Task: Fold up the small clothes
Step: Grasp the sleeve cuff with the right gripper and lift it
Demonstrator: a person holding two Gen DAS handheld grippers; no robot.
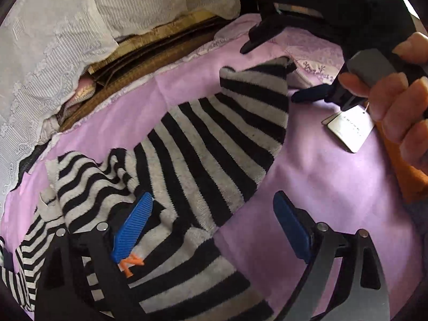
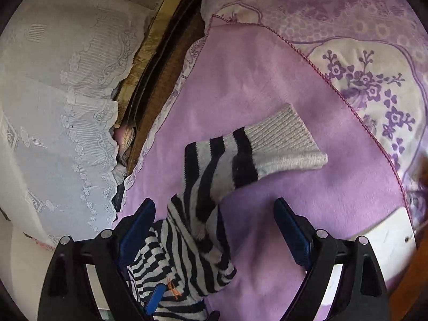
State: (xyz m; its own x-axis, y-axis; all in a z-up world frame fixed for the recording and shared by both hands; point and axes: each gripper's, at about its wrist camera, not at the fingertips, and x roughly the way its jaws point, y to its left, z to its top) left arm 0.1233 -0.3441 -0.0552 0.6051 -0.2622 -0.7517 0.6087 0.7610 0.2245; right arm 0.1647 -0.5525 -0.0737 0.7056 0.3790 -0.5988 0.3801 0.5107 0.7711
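Note:
A black-and-white striped knit garment lies rumpled on a purple blanket. My left gripper is open just above it. Its left blue pad is over the stripes and its right pad is over bare blanket. In the right wrist view a striped sleeve ends in a grey ribbed cuff and runs between the fingers of my open right gripper, whose pads do not press on it. In the left wrist view a hand holds the right gripper over the sleeve end.
White lace fabric hangs at the left, behind a brown gap with folded material. Floral purple bedding borders the blanket at the right. A white tag and something orange lie at the right edge.

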